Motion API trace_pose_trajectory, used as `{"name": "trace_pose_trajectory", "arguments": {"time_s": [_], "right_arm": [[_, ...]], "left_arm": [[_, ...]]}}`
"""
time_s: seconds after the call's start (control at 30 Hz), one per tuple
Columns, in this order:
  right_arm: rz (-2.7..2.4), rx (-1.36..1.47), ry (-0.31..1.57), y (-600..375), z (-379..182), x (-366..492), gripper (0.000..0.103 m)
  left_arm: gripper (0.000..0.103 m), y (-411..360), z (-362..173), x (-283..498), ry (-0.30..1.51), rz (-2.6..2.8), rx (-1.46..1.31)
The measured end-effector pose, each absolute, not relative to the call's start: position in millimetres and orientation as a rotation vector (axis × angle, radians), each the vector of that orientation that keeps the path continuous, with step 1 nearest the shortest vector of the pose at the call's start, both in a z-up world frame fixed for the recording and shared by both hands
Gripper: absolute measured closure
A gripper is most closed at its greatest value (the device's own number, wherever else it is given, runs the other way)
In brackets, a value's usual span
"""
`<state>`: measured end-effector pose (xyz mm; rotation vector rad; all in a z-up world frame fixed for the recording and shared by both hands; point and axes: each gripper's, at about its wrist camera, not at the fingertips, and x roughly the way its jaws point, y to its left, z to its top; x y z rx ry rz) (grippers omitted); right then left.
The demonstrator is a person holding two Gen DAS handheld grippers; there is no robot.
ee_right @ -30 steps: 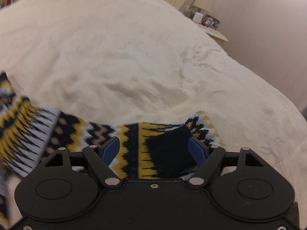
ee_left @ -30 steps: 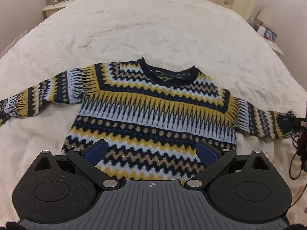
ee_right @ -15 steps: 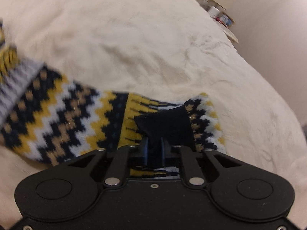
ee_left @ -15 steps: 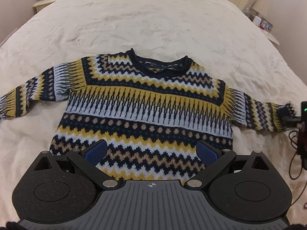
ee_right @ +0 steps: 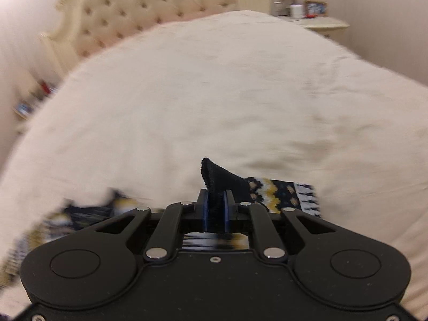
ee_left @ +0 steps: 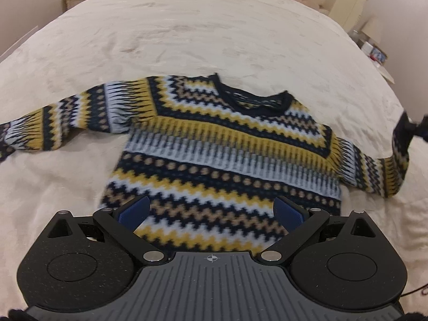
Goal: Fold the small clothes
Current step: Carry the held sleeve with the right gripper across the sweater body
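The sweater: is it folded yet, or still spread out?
Still spread: the sweater lies flat on the bed. Only its cuff is lifted, pinched in the right gripper.

No words, brands or numbers can be read in either view; the only sign is a small white crosshair mark (ee_left: 212, 258) printed on the grey ribbed plate (ee_left: 214, 289) of the left gripper (ee_left: 211, 210); the framed pictures on the nightstands are too small to read.
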<state>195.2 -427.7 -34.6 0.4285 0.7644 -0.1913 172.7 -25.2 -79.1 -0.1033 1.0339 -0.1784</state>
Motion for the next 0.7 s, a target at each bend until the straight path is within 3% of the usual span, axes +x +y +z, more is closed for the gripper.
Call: {"name": "trace_pose_trajectory", "arguments": {"time_s": [0.27,0.7], "right_arm": [[0.058,0.499,0.759,-323.1,-22.1,229.0,0.086],[0.268,0.556,0.860,-205.9,-55.3,286.8,0.085]], "left_arm": [[0.003,24.5,-78.7,171.4,1.021,-0.127,-0.112],[0.002,81.2,-93.7,173.8,1.018,-0.087,-0.089]]}}
